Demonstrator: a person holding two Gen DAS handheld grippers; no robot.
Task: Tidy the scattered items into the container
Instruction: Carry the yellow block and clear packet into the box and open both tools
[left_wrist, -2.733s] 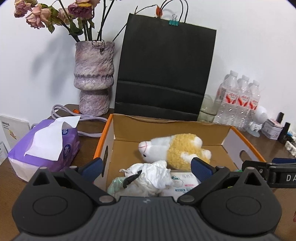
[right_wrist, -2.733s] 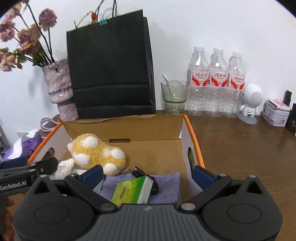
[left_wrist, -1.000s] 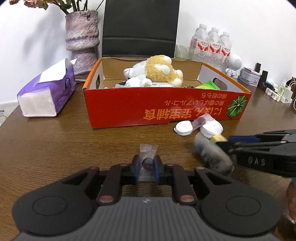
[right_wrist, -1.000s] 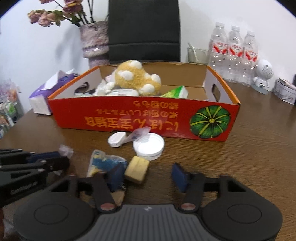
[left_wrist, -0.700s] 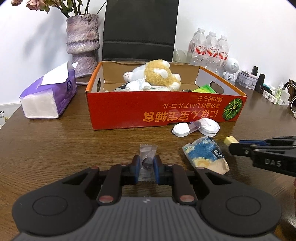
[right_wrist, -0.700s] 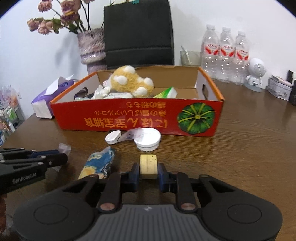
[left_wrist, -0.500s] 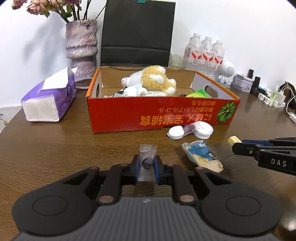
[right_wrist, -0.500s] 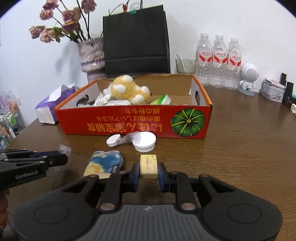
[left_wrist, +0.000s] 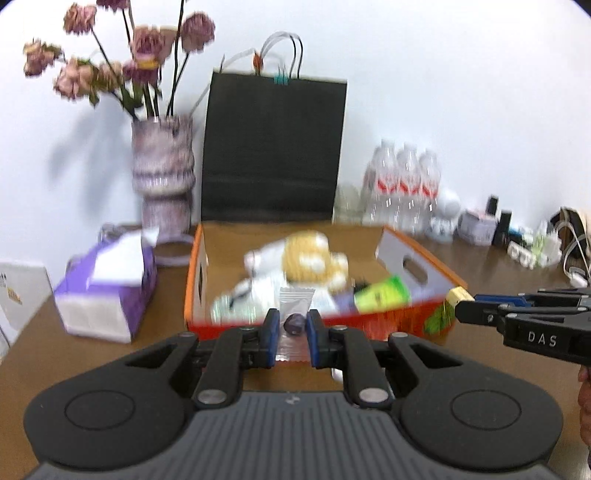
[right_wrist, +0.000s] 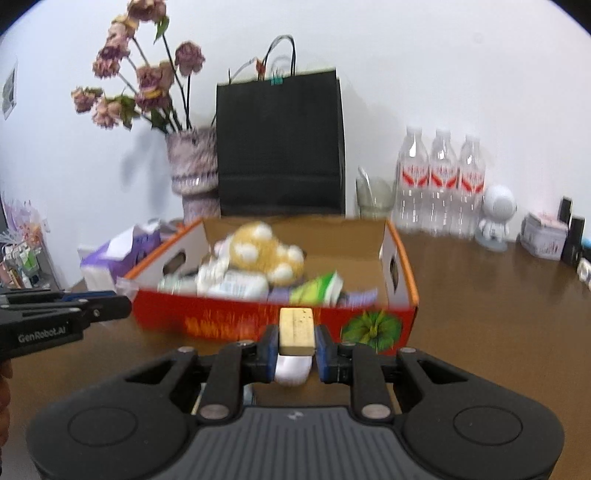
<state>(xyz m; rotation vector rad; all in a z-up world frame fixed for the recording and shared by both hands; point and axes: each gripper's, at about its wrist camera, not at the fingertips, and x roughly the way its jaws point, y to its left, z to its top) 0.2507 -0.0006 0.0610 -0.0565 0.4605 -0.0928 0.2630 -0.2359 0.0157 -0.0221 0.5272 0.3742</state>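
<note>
My left gripper (left_wrist: 290, 326) is shut on a clear-wrapped candy (left_wrist: 295, 314) and holds it raised in front of the red cardboard box (left_wrist: 391, 323). My right gripper (right_wrist: 295, 341) is shut on a small yellow block (right_wrist: 296, 330), raised before the box's front wall (right_wrist: 229, 325). The box holds a yellow plush toy (left_wrist: 314, 258), a green packet (left_wrist: 382, 295) and white packs. The right gripper also shows in the left wrist view (left_wrist: 460, 301) with the block at its tip. A white cap (right_wrist: 291, 367) shows below the block on the table.
A purple tissue pack (left_wrist: 107, 288) lies left of the box. A vase of dried flowers (left_wrist: 162, 181) and a black paper bag (left_wrist: 275, 147) stand behind it. Water bottles (right_wrist: 441, 177), a glass (right_wrist: 373, 197) and small items stand at the back right.
Both grippers have risen from the table with their items and moved toward the box, so its inside now shows from above. The snack packet and caps dropped out of view.
</note>
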